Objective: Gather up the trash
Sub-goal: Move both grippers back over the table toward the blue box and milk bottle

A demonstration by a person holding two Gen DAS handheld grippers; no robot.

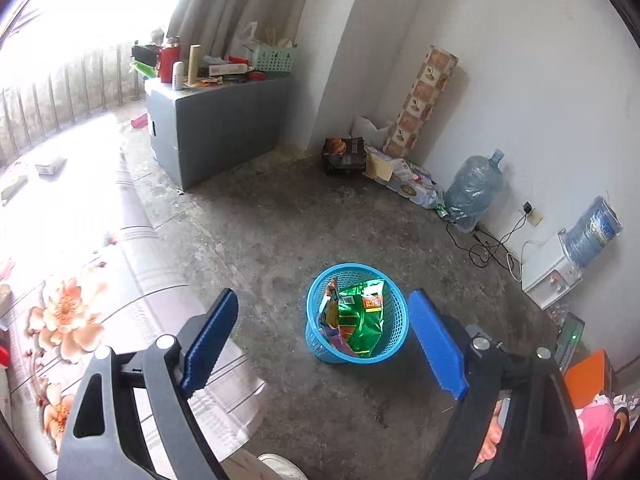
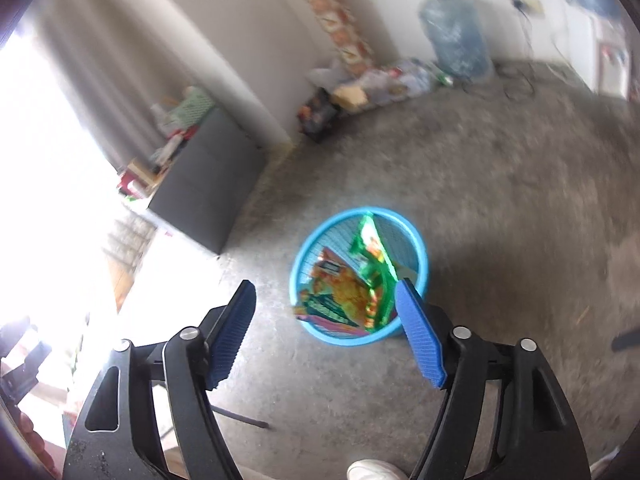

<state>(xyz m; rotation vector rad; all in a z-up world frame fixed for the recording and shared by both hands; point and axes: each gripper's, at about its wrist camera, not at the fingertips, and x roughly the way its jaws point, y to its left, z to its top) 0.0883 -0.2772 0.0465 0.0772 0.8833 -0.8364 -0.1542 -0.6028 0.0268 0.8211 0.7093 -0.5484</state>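
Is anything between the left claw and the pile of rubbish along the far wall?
Nothing visible blocks it. The left claw is open and empty above the blue basket, which already holds a green wrapper. Beyond the basket, bare floor runs to the pile.

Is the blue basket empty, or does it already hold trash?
Holding trash: the blue basket stands upright on the floor with a green wrapper and other snack packets inside.

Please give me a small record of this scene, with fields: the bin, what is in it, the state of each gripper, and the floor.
bin: blue mesh basket, upright on the floor
contents: green snack bag, orange snack bag
left gripper: open, empty
right gripper: open, empty
floor: bare concrete
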